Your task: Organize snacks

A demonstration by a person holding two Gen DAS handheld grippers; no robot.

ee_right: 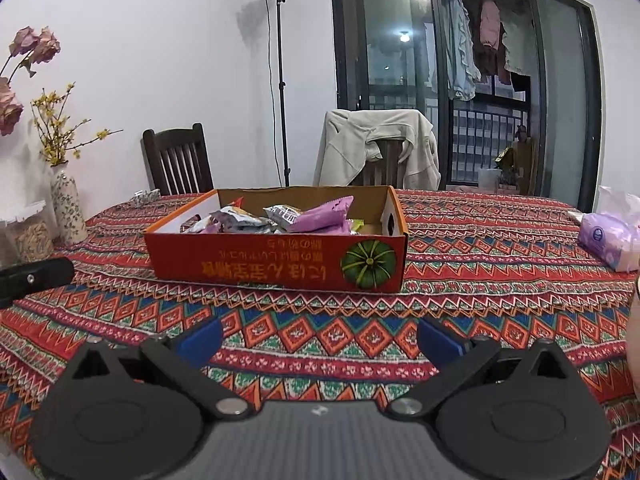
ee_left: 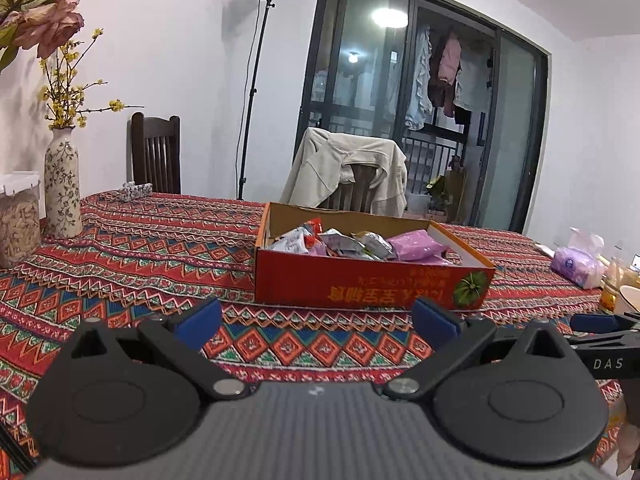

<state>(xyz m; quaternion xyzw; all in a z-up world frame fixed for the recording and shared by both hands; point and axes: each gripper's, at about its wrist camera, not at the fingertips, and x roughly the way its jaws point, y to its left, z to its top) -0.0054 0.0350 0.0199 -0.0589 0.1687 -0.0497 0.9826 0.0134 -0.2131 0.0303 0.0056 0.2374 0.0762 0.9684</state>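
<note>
A red cardboard box (ee_left: pixel 360 284) (ee_right: pixel 276 266) with a pumpkin picture stands on the patterned tablecloth. Inside it lie several snack packets, among them a purple packet (ee_left: pixel 416 246) (ee_right: pixel 324 216) and silver packets (ee_left: pixel 340 242) (ee_right: pixel 236 218). My left gripper (ee_left: pixel 318 322) hovers over the cloth just in front of the box, open, with nothing between its blue pads. My right gripper (ee_right: pixel 320 338) is also open and empty, a bit further back from the box front. The right gripper's fingers (ee_left: pixel 592 322) show at the right edge of the left wrist view.
A patterned vase (ee_left: pixel 62 188) (ee_right: pixel 68 208) with yellow flowers and a jar (ee_left: pixel 18 220) stand at the table's left. A purple tissue pack (ee_left: pixel 576 266) (ee_right: pixel 612 240) and glassware (ee_left: pixel 616 286) are on the right. Two chairs stand behind the table, one (ee_left: pixel 352 172) draped with a jacket.
</note>
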